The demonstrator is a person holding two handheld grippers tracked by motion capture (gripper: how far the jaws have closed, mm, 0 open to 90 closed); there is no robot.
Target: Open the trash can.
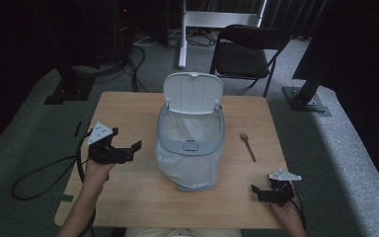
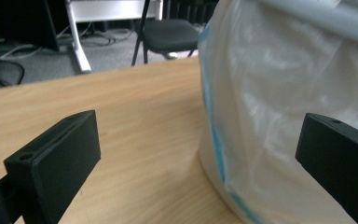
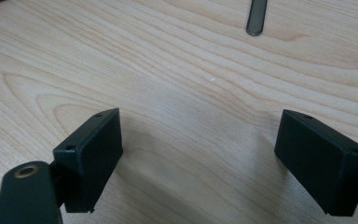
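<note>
**Both claws spread near the lined bin**

High view: the bin (image 1: 191,140), lid up, stands mid-surface; the spoon (image 1: 247,146) lies toward the right edge. The left claw (image 1: 128,150) hovers spread beside the bin, the right claw (image 1: 262,191) spread near the front-right corner.

Left gripper view: the bag liner (image 2: 279,107) bulges between the jaws; closing here could snag and tear it.

Right gripper view: the spoon's handle tip (image 3: 255,18) lies well ahead; a low approach may scrape wood.

Grey carpet (image 1: 39,113), black folding chair (image 1: 244,52) (dark curtains behind)
</note>
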